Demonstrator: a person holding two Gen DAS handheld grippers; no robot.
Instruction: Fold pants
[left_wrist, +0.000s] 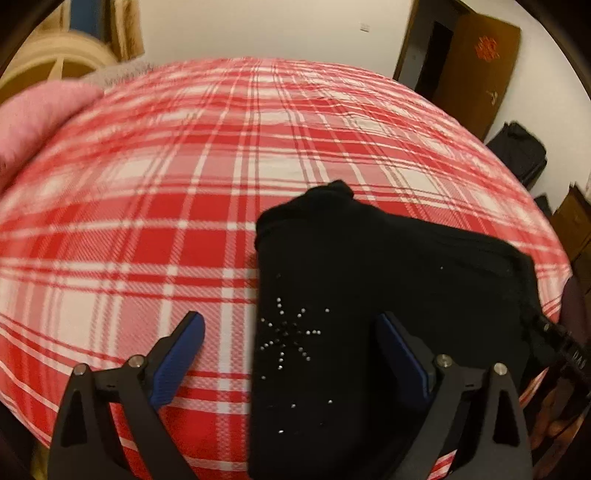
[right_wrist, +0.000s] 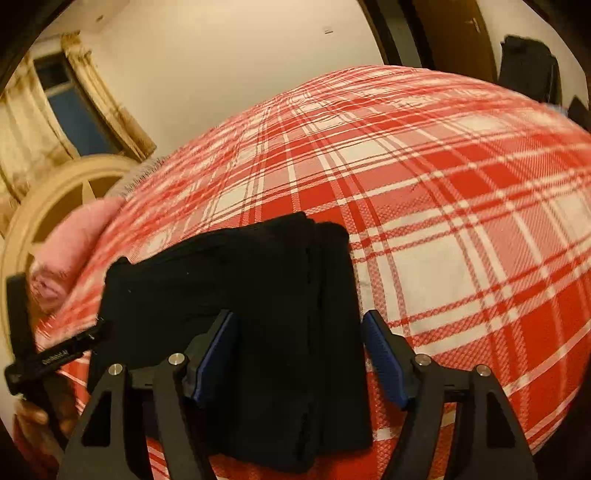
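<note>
The black pants (left_wrist: 369, 266) lie folded into a compact stack on the red-and-white plaid bedspread (left_wrist: 184, 184). A star of small rhinestones (left_wrist: 288, 339) shows on the top layer. My left gripper (left_wrist: 290, 317) hovers open over the stack's left edge, one blue pad above the bedspread and the other above the cloth. In the right wrist view, the pants (right_wrist: 258, 277) show stacked folded edges on their right side. My right gripper (right_wrist: 299, 317) straddles that side with its jaws apart, and the pads do not press on the cloth.
A pink pillow (left_wrist: 40, 114) (right_wrist: 74, 240) lies at the head of the bed by a pale wooden headboard (right_wrist: 55, 192). A brown door (left_wrist: 476, 62) and a dark bag (left_wrist: 517, 151) stand beyond the bed's far right edge. A curtained window (right_wrist: 66, 96) is on the left.
</note>
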